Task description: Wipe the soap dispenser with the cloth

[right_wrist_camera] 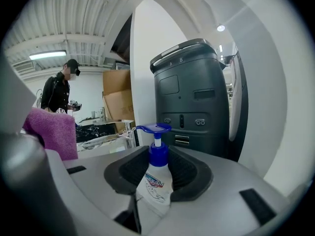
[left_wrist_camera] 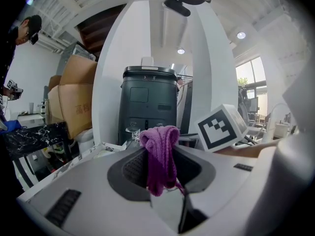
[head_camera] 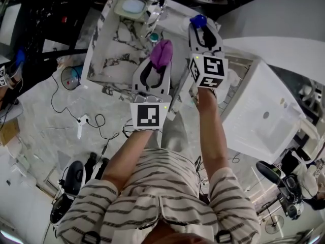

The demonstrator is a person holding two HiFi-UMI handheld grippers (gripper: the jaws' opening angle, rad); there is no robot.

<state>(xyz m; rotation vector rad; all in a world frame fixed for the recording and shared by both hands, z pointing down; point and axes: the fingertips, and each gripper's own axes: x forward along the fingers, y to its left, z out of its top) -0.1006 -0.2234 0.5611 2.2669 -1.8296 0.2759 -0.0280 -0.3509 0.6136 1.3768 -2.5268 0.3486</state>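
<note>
The left gripper's (left_wrist_camera: 160,167) jaws were clamped on a purple cloth (left_wrist_camera: 158,154), which bunched up in a folded loop above them. The right gripper's (right_wrist_camera: 156,190) jaws were closed on the lower body of the soap dispenser (right_wrist_camera: 155,182), a white bottle with a blue pump head (right_wrist_camera: 154,129), held off any surface and leaning a little to the left. In the head view the two grippers were side by side, the cloth just beside the dispenser's pump but apart from it, both raised over the edge of a marble-patterned tabletop (head_camera: 109,55) with a basin and a faucet (head_camera: 155,12). Beyond the jaws stood a dark grey machine (right_wrist_camera: 194,97), cardboard boxes (left_wrist_camera: 74,100), and a person in dark clothes (right_wrist_camera: 56,93) further back.
</note>
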